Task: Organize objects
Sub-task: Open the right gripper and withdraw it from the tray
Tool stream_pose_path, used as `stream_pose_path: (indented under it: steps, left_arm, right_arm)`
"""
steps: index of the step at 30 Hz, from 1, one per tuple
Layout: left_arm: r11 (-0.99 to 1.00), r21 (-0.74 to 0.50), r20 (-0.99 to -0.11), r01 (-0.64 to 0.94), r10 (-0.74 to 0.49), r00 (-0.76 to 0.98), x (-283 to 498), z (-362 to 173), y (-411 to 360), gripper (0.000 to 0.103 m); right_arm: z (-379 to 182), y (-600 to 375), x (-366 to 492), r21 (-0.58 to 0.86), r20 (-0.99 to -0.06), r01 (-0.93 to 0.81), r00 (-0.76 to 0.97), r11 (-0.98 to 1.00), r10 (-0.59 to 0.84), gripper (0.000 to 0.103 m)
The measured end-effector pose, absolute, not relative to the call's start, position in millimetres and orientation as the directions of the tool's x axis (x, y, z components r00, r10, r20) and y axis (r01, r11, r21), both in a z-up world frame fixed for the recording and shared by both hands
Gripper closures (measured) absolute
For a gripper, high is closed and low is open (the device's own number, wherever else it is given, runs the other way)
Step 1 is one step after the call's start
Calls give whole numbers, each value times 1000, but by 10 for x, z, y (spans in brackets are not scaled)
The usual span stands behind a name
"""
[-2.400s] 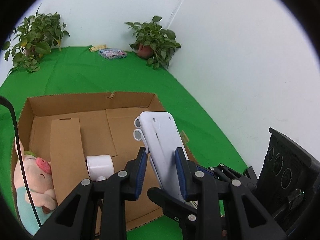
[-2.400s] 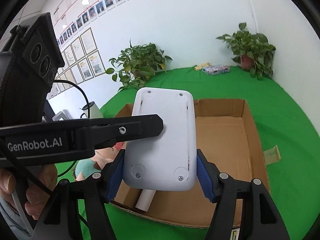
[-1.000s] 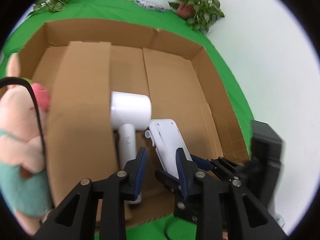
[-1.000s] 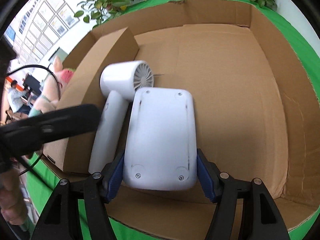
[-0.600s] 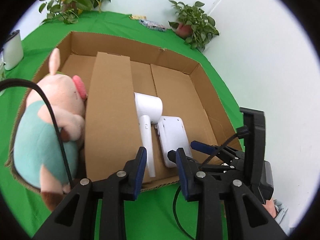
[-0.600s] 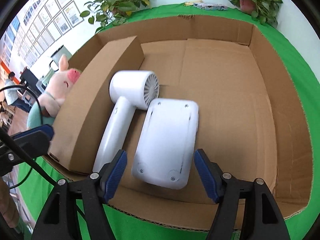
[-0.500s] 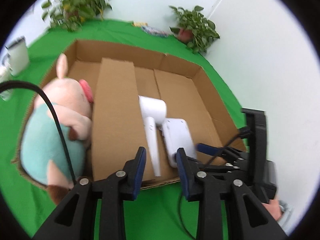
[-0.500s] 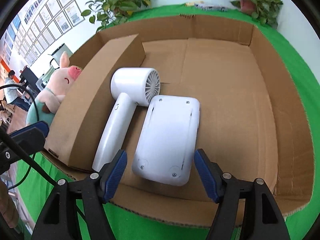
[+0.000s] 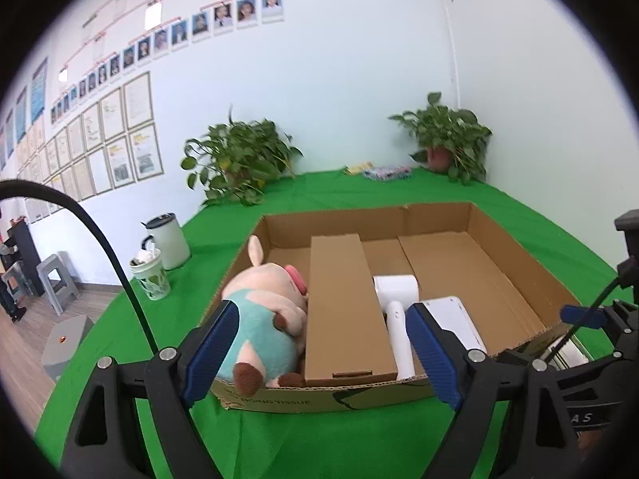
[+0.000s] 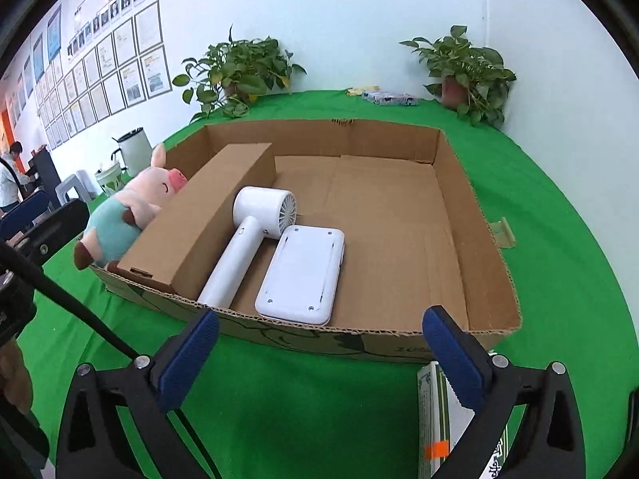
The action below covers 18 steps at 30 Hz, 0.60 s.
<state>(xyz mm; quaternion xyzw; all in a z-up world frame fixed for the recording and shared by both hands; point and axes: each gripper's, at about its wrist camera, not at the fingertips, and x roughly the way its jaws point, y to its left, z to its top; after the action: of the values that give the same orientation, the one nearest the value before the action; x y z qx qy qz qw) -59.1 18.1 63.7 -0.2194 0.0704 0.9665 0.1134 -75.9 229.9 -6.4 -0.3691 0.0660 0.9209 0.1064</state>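
An open cardboard box (image 10: 475,247) lies on the green cloth. In it a flat white device (image 10: 303,275) rests face down beside a white hair dryer (image 10: 251,235). A plush pig (image 10: 127,207) sits left of the cardboard divider (image 10: 207,215). My right gripper (image 10: 319,355) hovers before the box's near wall, jaws opening wide with nothing between them. My left gripper (image 9: 319,351) is pulled back in front of the box (image 9: 519,279), jaws opening and empty; past it are the pig (image 9: 263,315), the dryer (image 9: 397,311) and the white device (image 9: 455,319).
A small printed carton (image 10: 435,419) lies on the cloth by my right finger. Two potted plants (image 10: 239,68) (image 10: 467,68) and some packets (image 10: 389,97) stand at the back. A mug (image 9: 167,239) and a cup (image 9: 149,275) sit at the left table edge.
Both grippers let go of the white device, which now lies in the box by the dryer. Both have drawn back and up out of the box and opened wide.
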Motion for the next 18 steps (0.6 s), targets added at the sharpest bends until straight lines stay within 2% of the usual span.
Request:
stream_pose_path:
  steps: [9, 18]
  left_arm:
    - [-967, 99, -430, -236, 172, -886, -419, 649, 145, 17]
    - [-968, 84, -443, -236, 176, -879, -384, 631, 108, 17]
  right_arm:
    - [9, 2319, -515, 87, -660, -247, -740, -965, 130, 0]
    - [125, 2150, -370, 46, -616, -206, -776, -978, 134, 0]
